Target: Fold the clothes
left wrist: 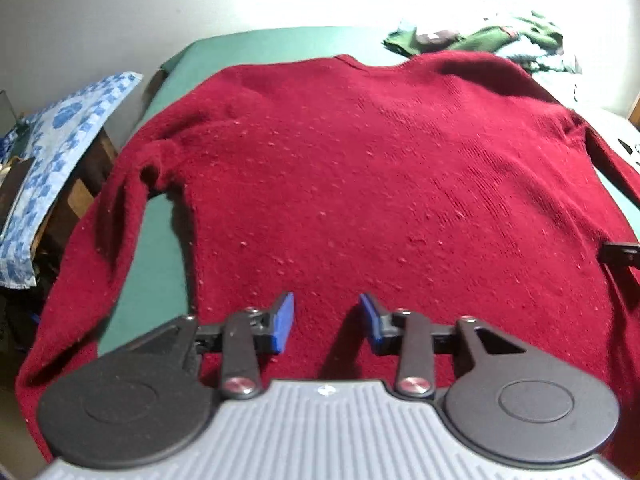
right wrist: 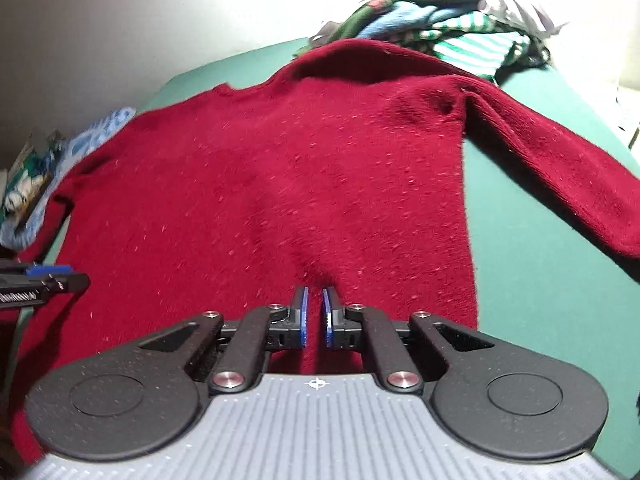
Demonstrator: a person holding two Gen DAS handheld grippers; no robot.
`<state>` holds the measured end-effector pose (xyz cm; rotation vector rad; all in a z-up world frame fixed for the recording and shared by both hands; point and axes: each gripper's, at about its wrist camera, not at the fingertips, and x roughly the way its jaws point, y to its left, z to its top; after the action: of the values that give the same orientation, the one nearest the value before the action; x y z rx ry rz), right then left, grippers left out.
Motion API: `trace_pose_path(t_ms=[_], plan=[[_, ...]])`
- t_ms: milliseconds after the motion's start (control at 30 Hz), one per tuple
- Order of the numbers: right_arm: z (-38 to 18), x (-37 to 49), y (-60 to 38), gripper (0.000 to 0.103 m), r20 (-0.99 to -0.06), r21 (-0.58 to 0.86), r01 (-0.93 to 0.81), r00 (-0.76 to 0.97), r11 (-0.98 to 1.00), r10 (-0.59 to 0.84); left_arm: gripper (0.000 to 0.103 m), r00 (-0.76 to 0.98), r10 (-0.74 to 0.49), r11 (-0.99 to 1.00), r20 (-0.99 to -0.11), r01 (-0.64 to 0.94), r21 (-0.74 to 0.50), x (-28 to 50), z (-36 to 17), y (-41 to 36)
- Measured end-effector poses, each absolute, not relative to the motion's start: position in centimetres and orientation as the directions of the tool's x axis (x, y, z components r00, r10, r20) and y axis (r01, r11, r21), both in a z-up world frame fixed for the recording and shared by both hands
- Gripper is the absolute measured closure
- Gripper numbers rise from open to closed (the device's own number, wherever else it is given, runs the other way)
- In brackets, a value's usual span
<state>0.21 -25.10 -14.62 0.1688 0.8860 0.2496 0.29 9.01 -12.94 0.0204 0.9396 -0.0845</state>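
Lying flat on green bench (left wrist: 160,248): red sweater (left wrist: 360,184), clothes pile (right wrist: 452,28) behind. Left gripper (left wrist: 326,322) spread wide over hem; right gripper (right wrist: 315,316) nearly closed, red knit showing in the gap, grip unclear.

Green table (right wrist: 532,264) lies bare beside the red sweater (right wrist: 280,184); a clothes pile (right wrist: 448,28) blocks the far corner.

A green worktop (left wrist: 256,46) carries a dark red sweater (left wrist: 360,184) spread flat, neckline at the far end, sleeves angled out to both sides. Beyond the sweater's right shoulder, touching it, lies a heap of green, blue and striped clothes (right wrist: 452,26).
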Motion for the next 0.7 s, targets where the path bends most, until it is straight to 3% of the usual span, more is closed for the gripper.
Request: trace_pose_path(t_ms=[267, 333, 400, 533, 633, 700], plan=[[-13.8, 1.4, -26.1, 0.103, -0.764, 0.247, -0.093, 0.593, 0.964, 0.253, 0.055, 0.621, -0.007, 0.997, -0.784, 0.059, 0.038, 1.6, -12.5, 8.4], [-13.1, 2.3, -25.1, 0.093, -0.738, 0.244, -0.134, 0.617, 0.961, 0.274, 0.056, 0.629, 0.009, 0.997, -0.778, 0.052, 0.054, 2.1, -12.3, 8.1], [-13.1, 3.9, -24.3, 0.093, -0.733, 0.241, -0.152, 0.619, 0.958, 0.283, 0.045, 0.646, 0.023, 0.996, -0.763, 0.052, 0.074, 3.1, -12.1, 7.5], [-13.8, 7.2, -23.0, 0.093, -0.736, 0.232, -0.166, 0.614, 0.958, 0.284, 0.046, 0.670, 0.064, 0.993, -0.740, 0.027, 0.111, 5.8, -12.7, 6.5], [-14.0, 8.3, -24.0, 0.098, -0.730, 0.251, -0.141, 0.622, 0.958, 0.283, 0.047, 0.650, 0.107, 0.991, -0.753, -0.013, 0.130, 7.3, -13.7, 7.1], [-13.8, 8.6, -25.4, 0.103, -0.726, 0.253, -0.116, 0.634, 0.960, 0.268, 0.038, 0.654, 0.130, 0.990, -0.745, -0.044, 0.134, 7.4, -14.0, 7.8]])
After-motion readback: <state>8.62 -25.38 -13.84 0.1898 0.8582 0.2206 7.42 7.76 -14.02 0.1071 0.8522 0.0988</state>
